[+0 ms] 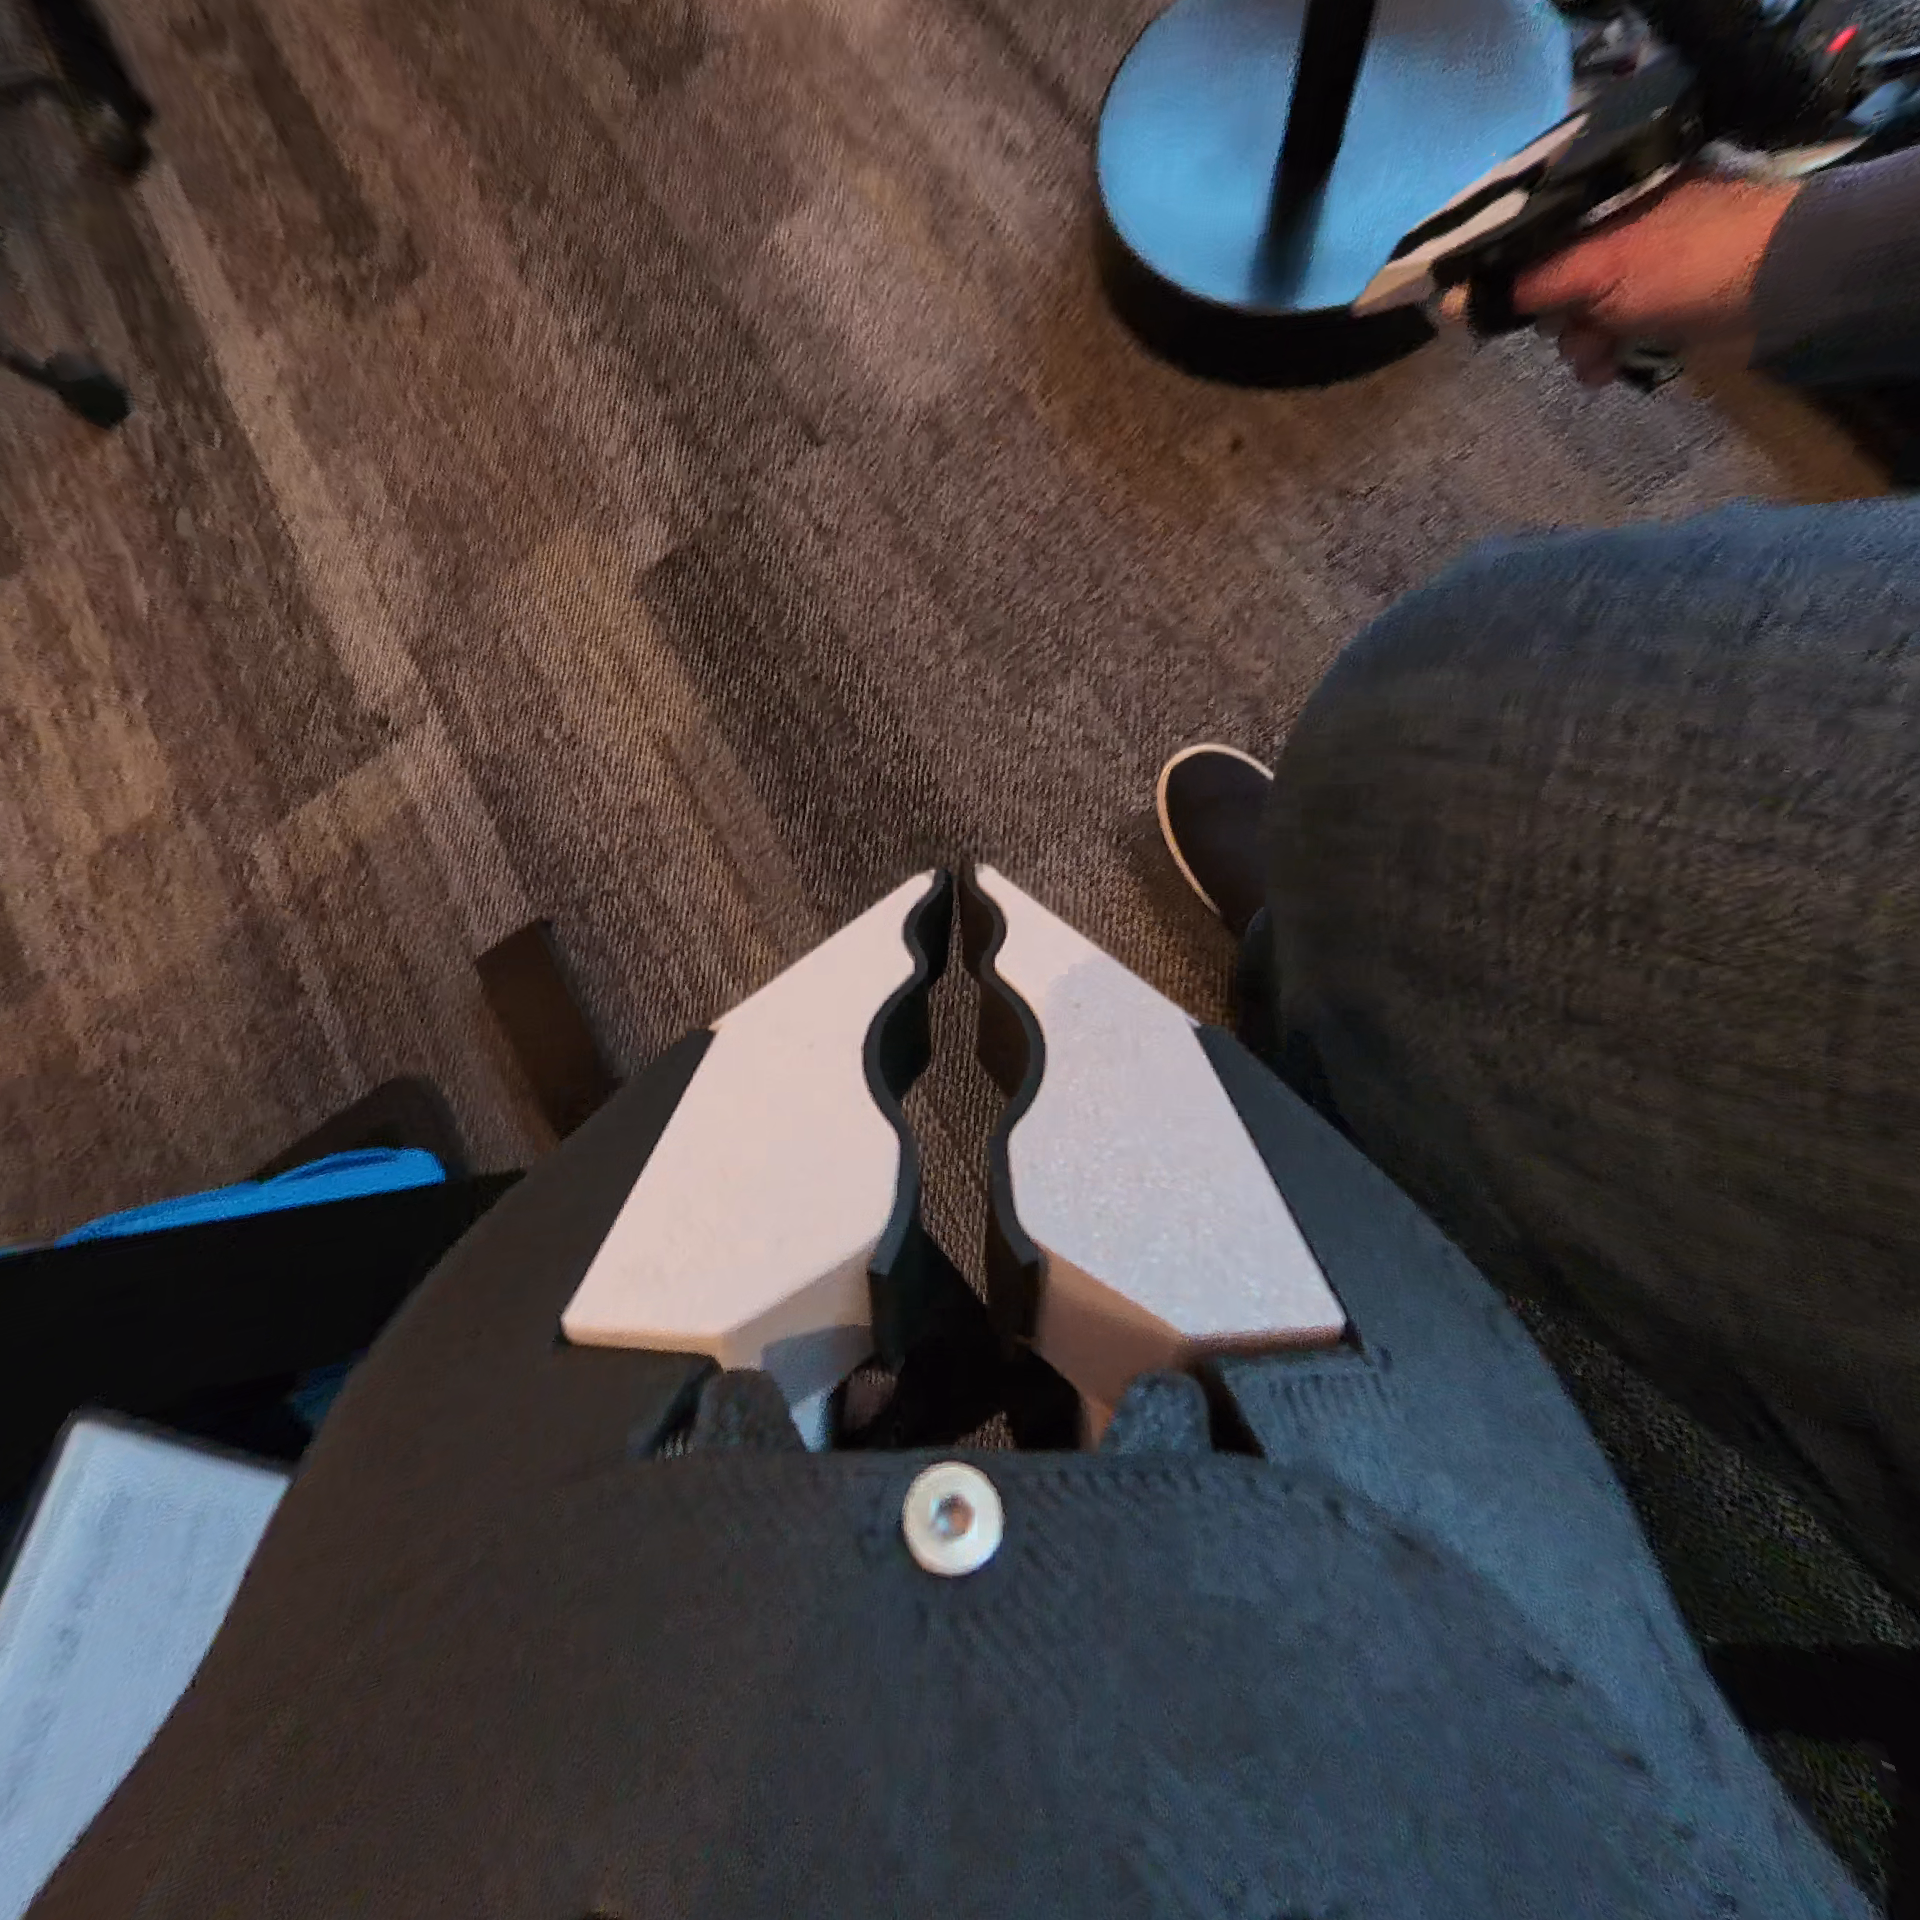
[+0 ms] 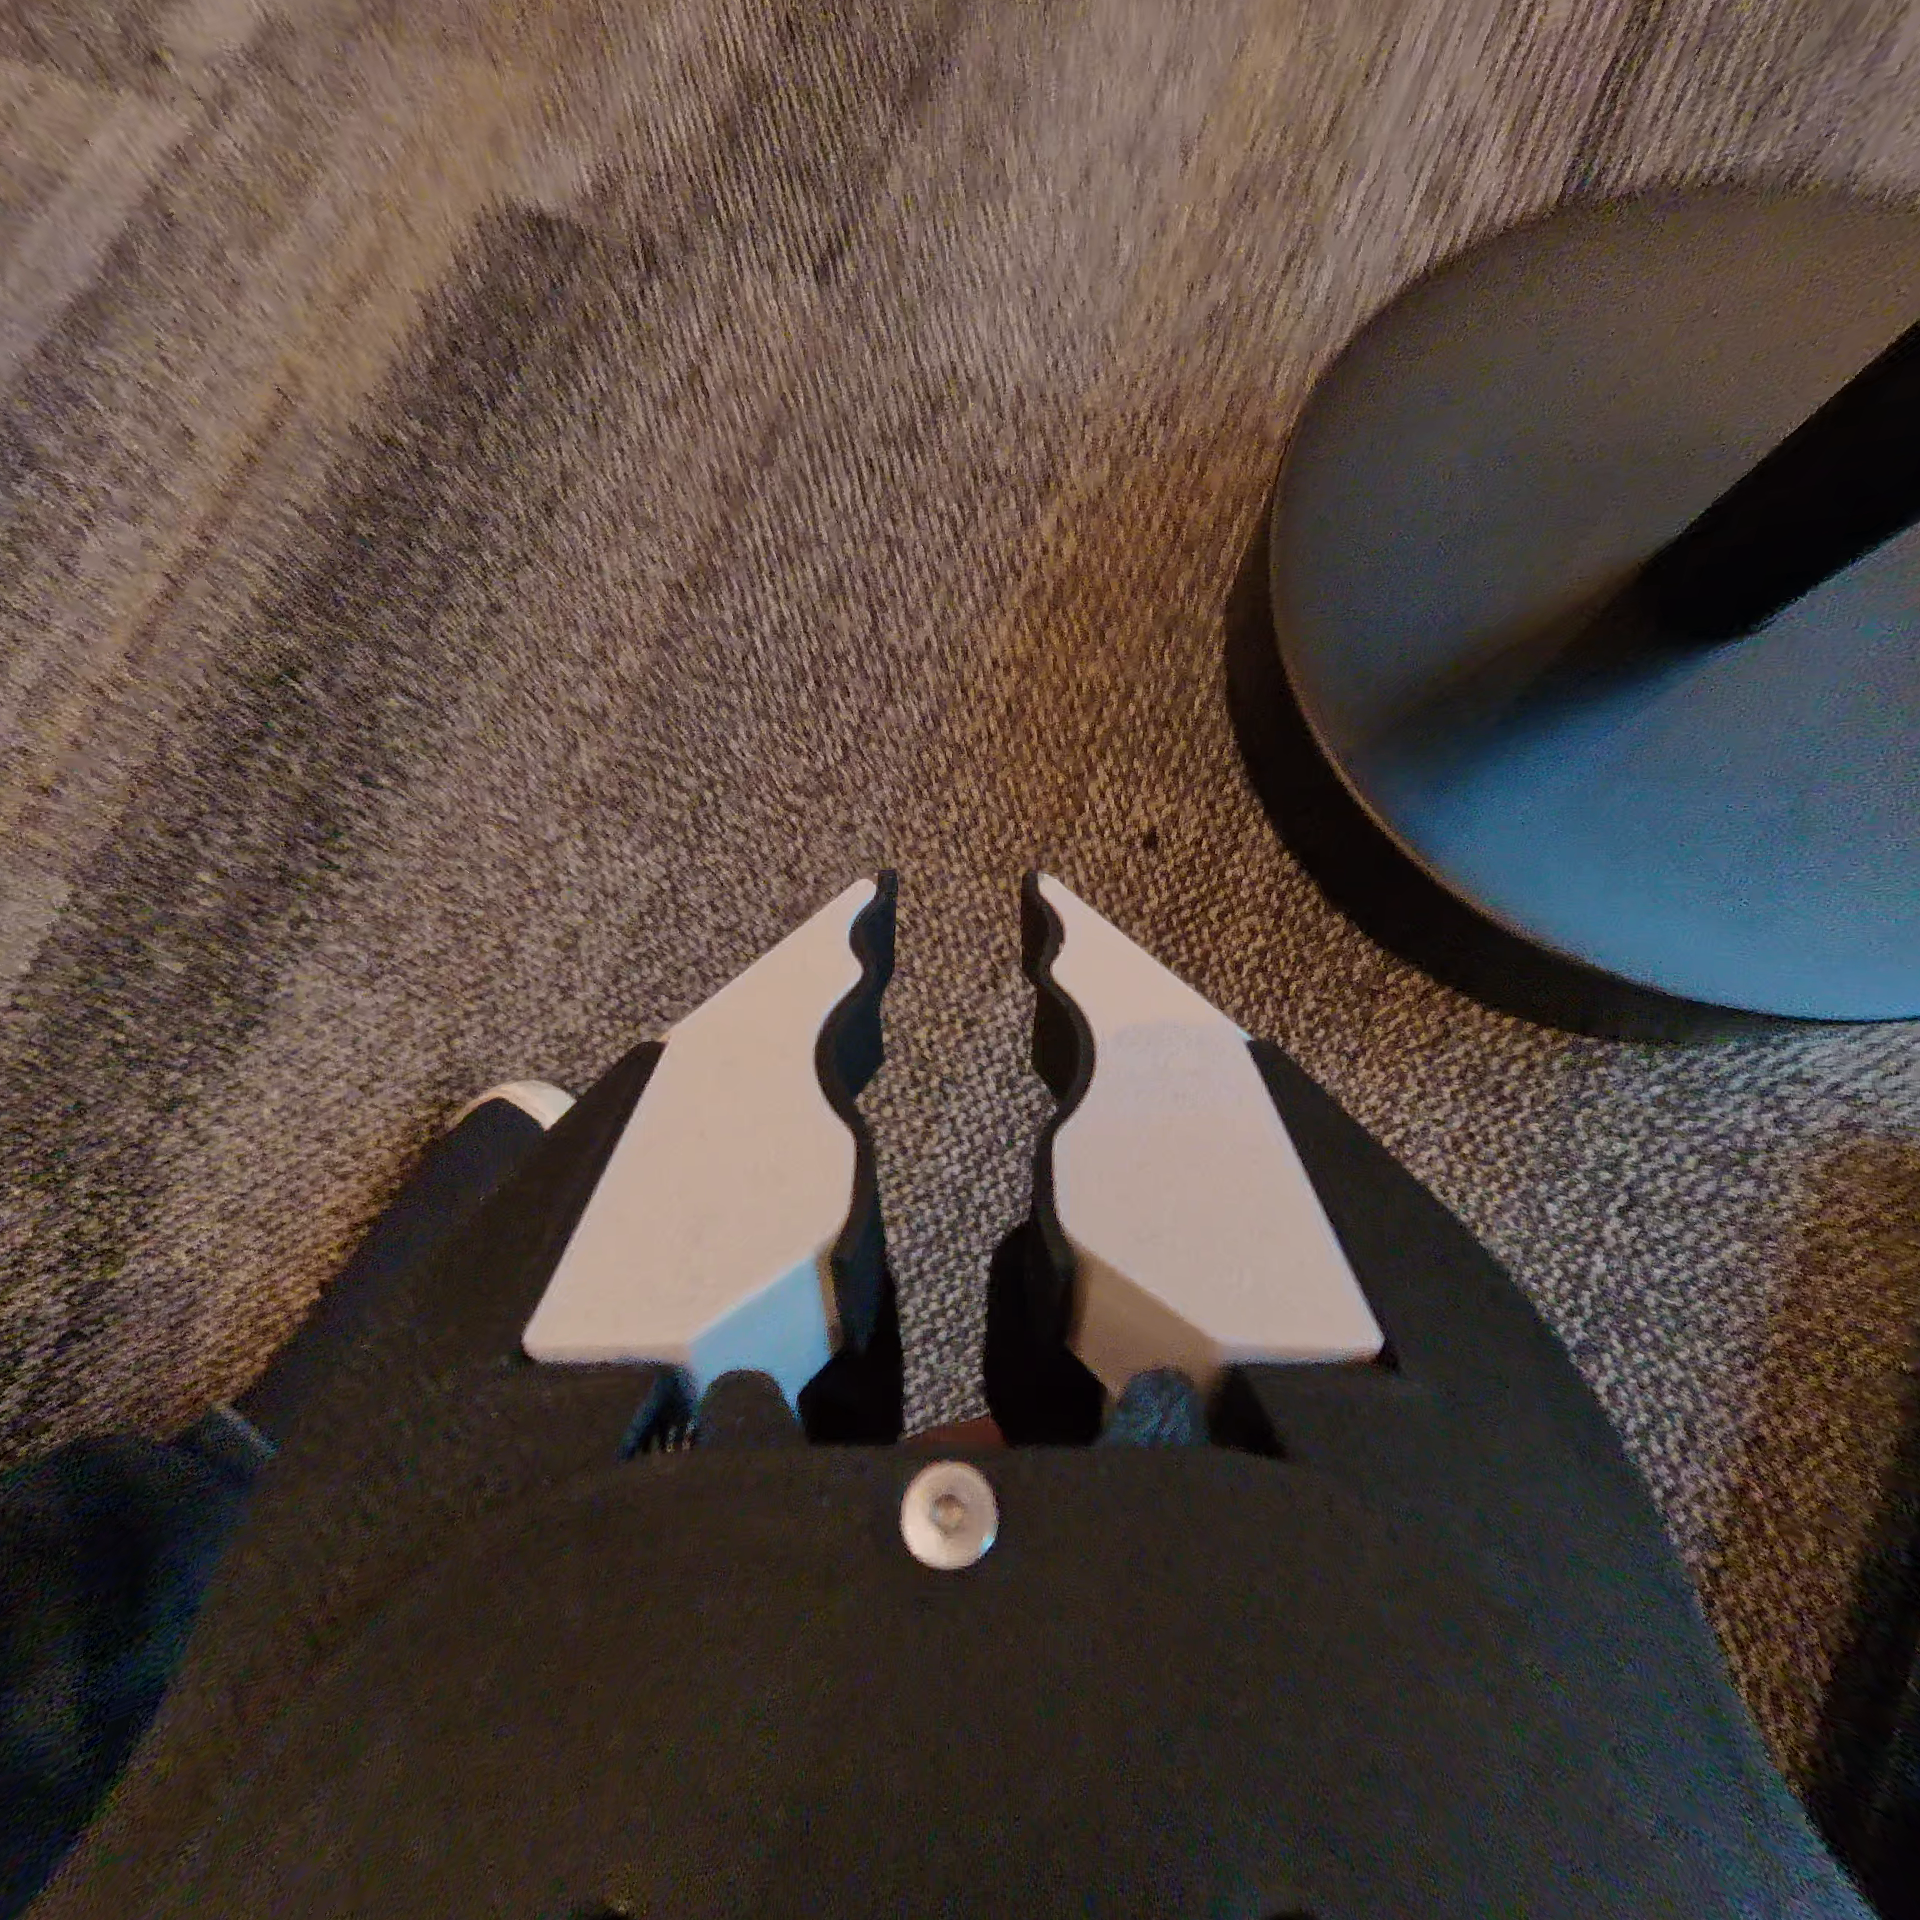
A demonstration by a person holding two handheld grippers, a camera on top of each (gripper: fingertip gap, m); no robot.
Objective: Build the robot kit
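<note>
Two handheld grippers point down at grey-brown carpet (image 2: 623, 520), neither holding anything. The left gripper (image 1: 956, 883) has its jaws nearly closed at the tips, beside a trousered leg (image 1: 1610, 935) and dark shoe (image 1: 1216, 821). The right gripper (image 2: 958, 888) has its jaws narrowly parted. Beyond stands a round black base (image 2: 1621, 748), possibly of a stand.

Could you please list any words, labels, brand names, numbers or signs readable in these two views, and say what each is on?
None: no writing shows in either view, not on the left claw, the right claw, the carpet, the round black base or the shoe.
</note>
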